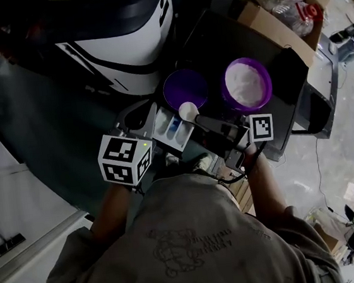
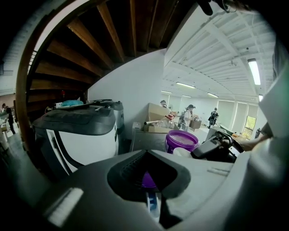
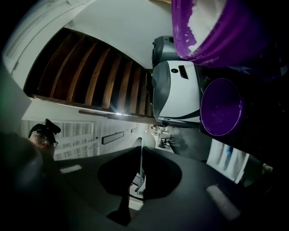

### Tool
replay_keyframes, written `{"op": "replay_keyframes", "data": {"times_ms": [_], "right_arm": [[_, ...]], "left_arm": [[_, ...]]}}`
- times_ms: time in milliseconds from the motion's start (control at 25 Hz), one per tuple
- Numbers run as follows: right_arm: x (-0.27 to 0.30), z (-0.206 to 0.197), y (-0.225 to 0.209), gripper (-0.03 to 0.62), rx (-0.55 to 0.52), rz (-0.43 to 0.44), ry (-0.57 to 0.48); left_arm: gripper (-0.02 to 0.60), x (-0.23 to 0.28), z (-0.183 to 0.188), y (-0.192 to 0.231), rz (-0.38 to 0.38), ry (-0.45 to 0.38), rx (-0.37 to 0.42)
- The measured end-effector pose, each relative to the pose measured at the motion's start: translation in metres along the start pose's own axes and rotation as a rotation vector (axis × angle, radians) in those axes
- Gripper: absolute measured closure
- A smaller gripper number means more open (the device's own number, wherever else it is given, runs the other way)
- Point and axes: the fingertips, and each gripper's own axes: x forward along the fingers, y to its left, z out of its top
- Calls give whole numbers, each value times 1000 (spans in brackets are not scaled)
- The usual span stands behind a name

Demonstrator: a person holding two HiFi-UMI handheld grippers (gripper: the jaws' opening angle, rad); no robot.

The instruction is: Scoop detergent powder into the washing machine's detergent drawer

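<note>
**Ahead of the Jaw Tips: Emptying the Scoop into the Drawer**

Just beyond the tips of the right gripper (image 1: 203, 121), whose jaws are clamped flat on the thin handle, the white scoop (image 1: 188, 111) is held over the detergent drawer (image 1: 168, 129). The left gripper (image 1: 138, 120) is positioned beside the drawer, with its jaws drawn together on nothing. Off to the right-hand tool's right side lie the purple lid (image 1: 185, 89) and the tub (image 1: 227, 89) of powder (image 1: 247, 84). Whether the bowl is loaded cannot be read.

The bowl is best centred over one compartment before the wrist is rolled. The roll is best made slowly and low, so that powder is not spilled onto the dividers.
</note>
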Motion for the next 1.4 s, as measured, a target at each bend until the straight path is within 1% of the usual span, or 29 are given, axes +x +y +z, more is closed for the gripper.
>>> {"op": "replay_keyframes", "data": {"times_ms": [200, 360, 480, 560, 720, 880, 1040, 1160, 1280, 1400], "right_arm": [[1, -7, -4, 559, -16, -10, 10], [-4, -14, -15, 559, -80, -58, 20], [-8, -20, -30, 559, -92, -91, 35], [-10, -26, -43, 559, -116, -141, 56], [-19, -40, -74, 559, -186, -266, 106], [-27, -55, -104, 559, -262, -389, 177], [-27, -70, -126, 559, -329, -454, 240], [-28, -74, -145, 559, -361, -507, 267], [-32, -78, -165, 559, -408, -572, 300], [-34, -82, -182, 559, -479, -647, 343]], "left_arm": [[581, -3, -7, 1, 7, 8, -2], [581, -1, -13, 1, 17, 5, -8], [581, 2, -21, 2, 21, 7, -19], [581, 4, -28, 1, 17, 20, -20], [581, 8, -45, 0, 8, 58, -18], [581, 11, -61, -1, 7, 90, -26], [581, 9, -78, -1, 8, 121, -39], [581, 7, -86, -1, 11, 137, -46], [581, 4, -93, -1, 12, 146, -50], [581, 1, -98, -1, 12, 153, -55]]}}
